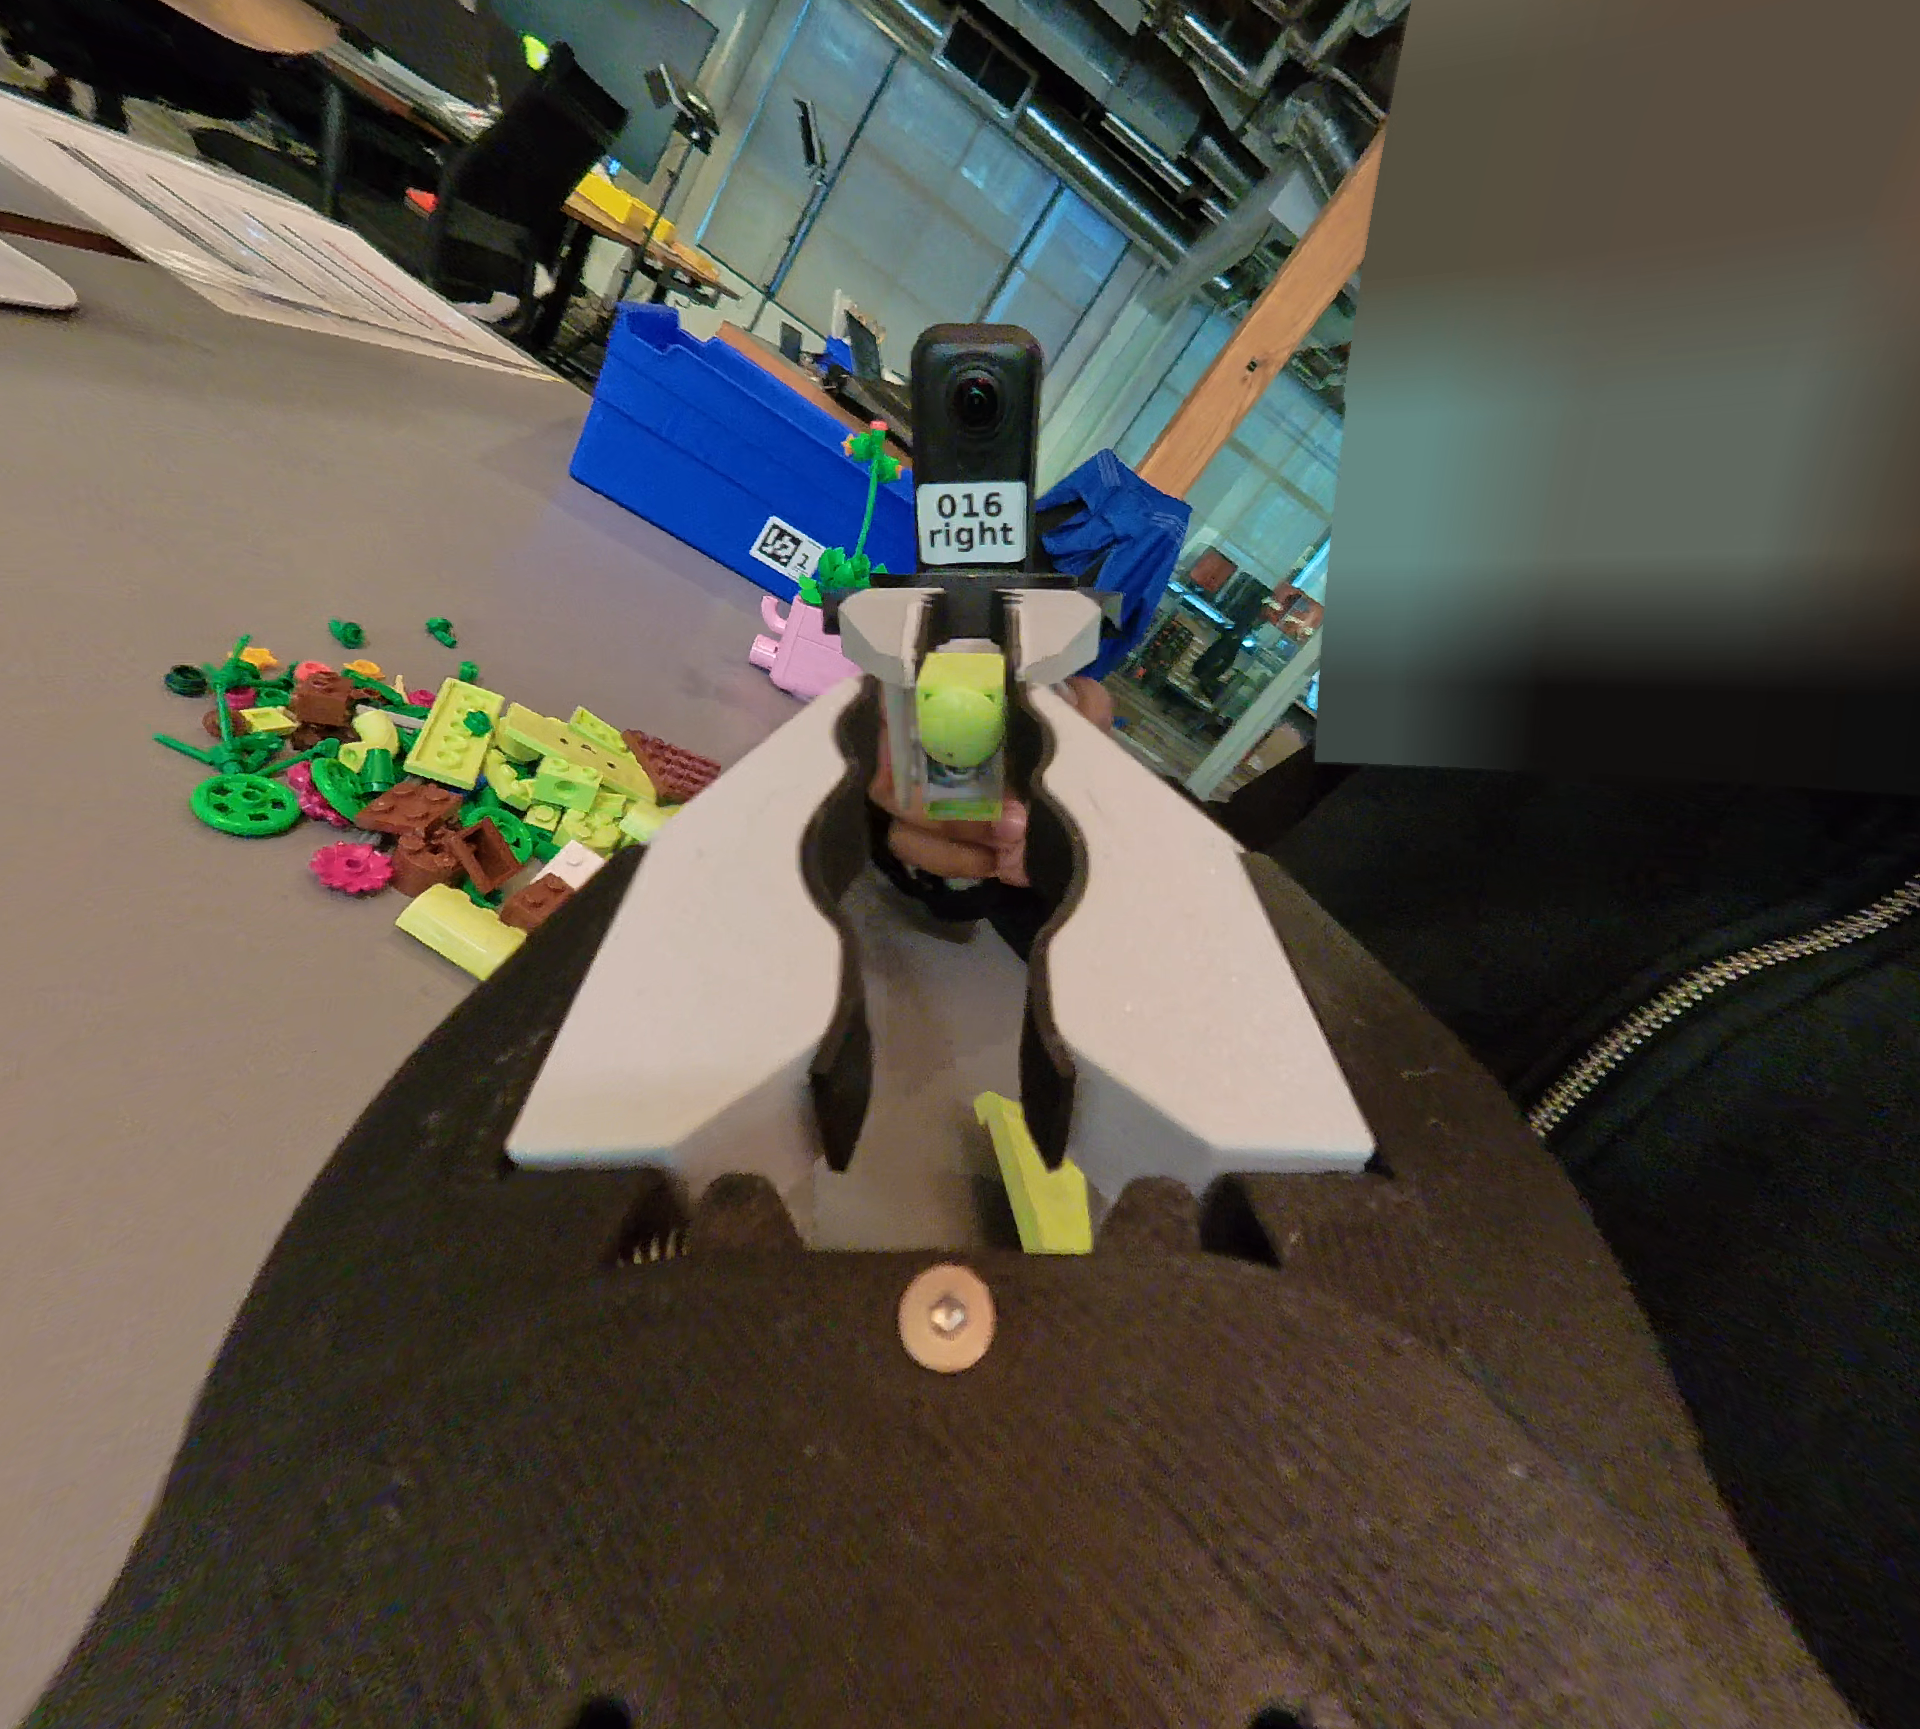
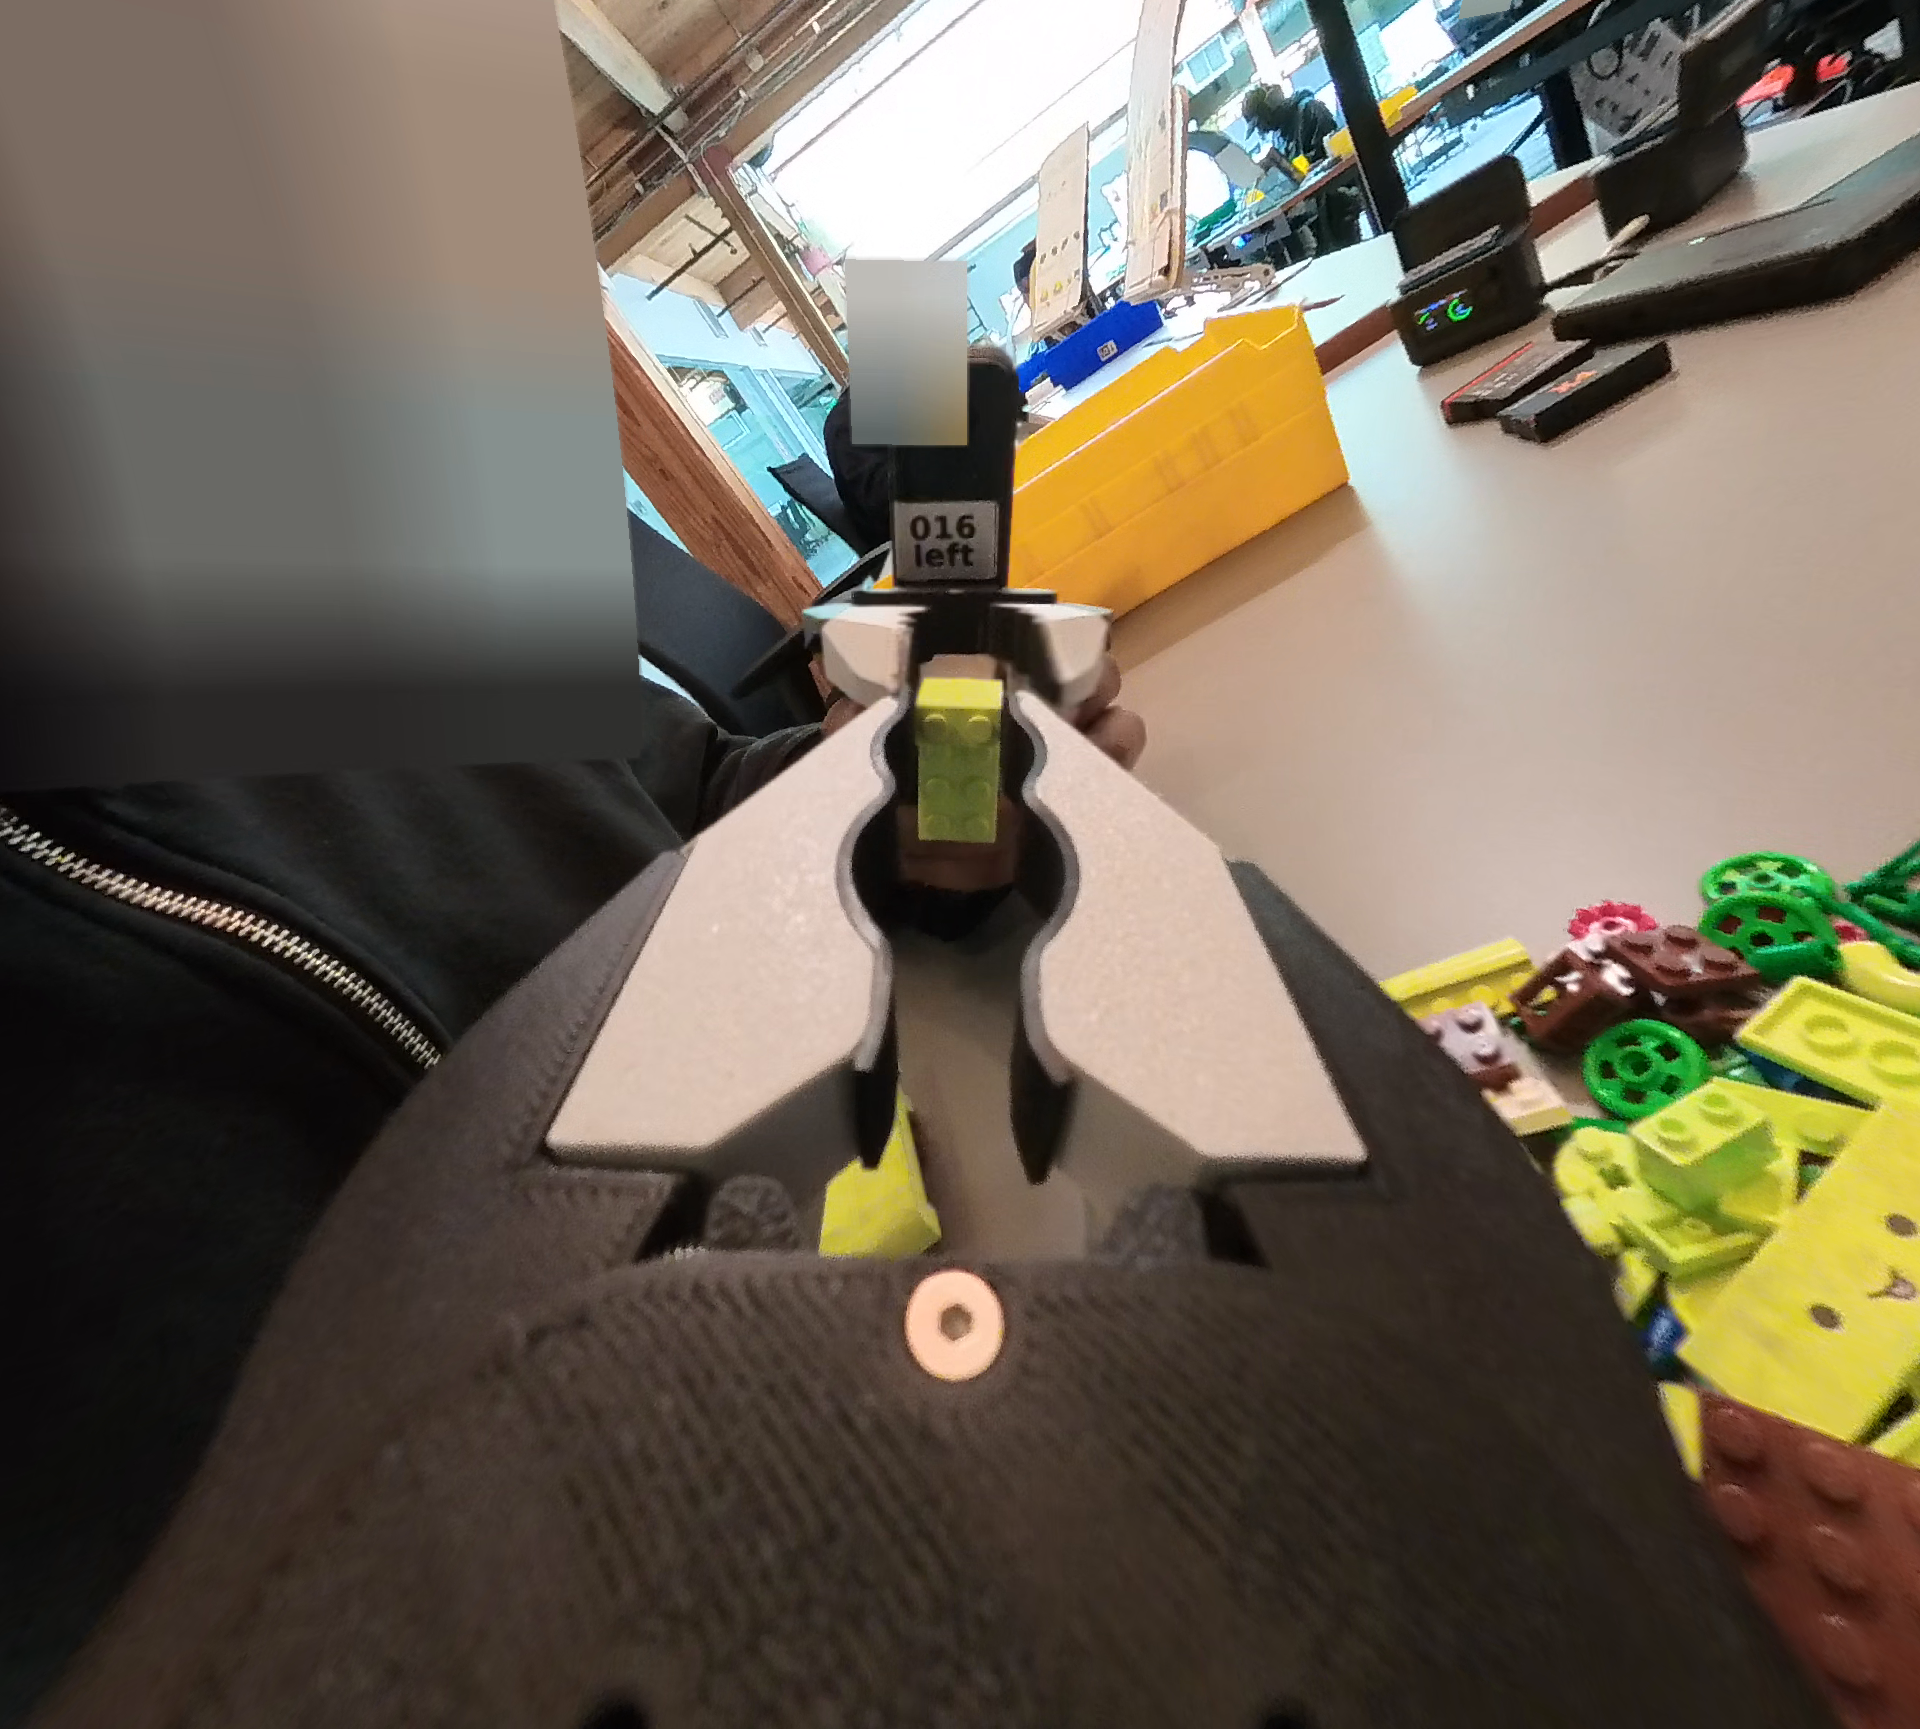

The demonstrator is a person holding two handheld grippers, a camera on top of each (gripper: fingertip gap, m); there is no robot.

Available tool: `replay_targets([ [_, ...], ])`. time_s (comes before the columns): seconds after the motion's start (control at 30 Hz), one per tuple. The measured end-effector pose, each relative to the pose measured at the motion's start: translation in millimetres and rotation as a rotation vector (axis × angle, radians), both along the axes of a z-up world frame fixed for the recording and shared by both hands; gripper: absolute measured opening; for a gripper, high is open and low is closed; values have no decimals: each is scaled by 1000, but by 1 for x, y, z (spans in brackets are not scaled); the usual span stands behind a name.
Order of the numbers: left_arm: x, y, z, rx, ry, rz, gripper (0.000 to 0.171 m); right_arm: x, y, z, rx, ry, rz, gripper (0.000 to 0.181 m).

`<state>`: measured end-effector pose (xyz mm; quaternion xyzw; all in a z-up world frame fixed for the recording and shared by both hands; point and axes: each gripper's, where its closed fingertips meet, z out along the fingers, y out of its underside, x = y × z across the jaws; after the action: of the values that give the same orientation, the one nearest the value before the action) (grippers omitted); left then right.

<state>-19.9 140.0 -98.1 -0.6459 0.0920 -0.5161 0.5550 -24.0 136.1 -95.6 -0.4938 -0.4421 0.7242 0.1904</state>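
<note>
**Grippers tip to tip, each clamped on a lime-green piece**

1. Left gripper (image 1: 951,692): the grey fingers (image 1: 727,931) stand close together, with only a narrow wavy gap between them. The right wrist view shows this gripper head-on. There its fingers are closed on a lime-green two-by-four studded plastic brick (image 2: 958,770). The brick hangs lengthwise, and its studs face the right gripper's camera.

2. Right gripper (image 2: 954,723): its fingers are likewise drawn close together. The left wrist view shows it head-on, clamped on a lime-green rounded plastic piece (image 1: 961,708), with a finger on each side of the piece.

3. Relation: the two grippers point straight at each other, raised above the grey table top (image 1: 208,1056). Their fingertips nearly meet. It cannot be determined whether the brick and the rounded piece touch.

4. Surroundings:
   - A loose pile of small plastic building parts (image 1: 436,775) lies on the table beside the grippers. It contains lime plates, brown plates, green wheels and pink gears.
   - A pink studded block with a green stem (image 1: 805,651) stands farther back.
   - A blue plastic bin (image 1: 707,443) sits just behind the pink block.
   - A yellow plastic bin (image 2: 1174,453) sits on the table behind the left gripper.
   - A black zip-front jacket (image 1: 1662,1056) fills the space close behind both grippers.
</note>
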Motion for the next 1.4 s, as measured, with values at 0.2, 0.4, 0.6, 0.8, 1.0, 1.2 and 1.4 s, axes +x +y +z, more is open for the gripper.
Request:
replay_targets([
  [0.2,6,-2,-2,5,47,-23,13,1,-1,-1,13,-21,6,13],
  [0.4,9,-5,-3,-9,60,-45,13,3,-3,-3,1,-45,47,14],
  [0.6,-41,8,9,-25,-67,120,13,28,48,24,-57,71,-137,14],
  [0.8,-47,10,20,-5,-184,96,13,7,69,-52,466,-381,-362,15],
  [1.0,-65,13,18,-68,-366,80,13,11,96,-84,728,-544,-531,15],
  [1.2,-63,13,17,-81,-391,63,13,10,95,-67,610,-451,-531,32],
  [1.4,-54,15,11,-99,-388,41,13,2,46,-21,476,-142,-358,42],
])
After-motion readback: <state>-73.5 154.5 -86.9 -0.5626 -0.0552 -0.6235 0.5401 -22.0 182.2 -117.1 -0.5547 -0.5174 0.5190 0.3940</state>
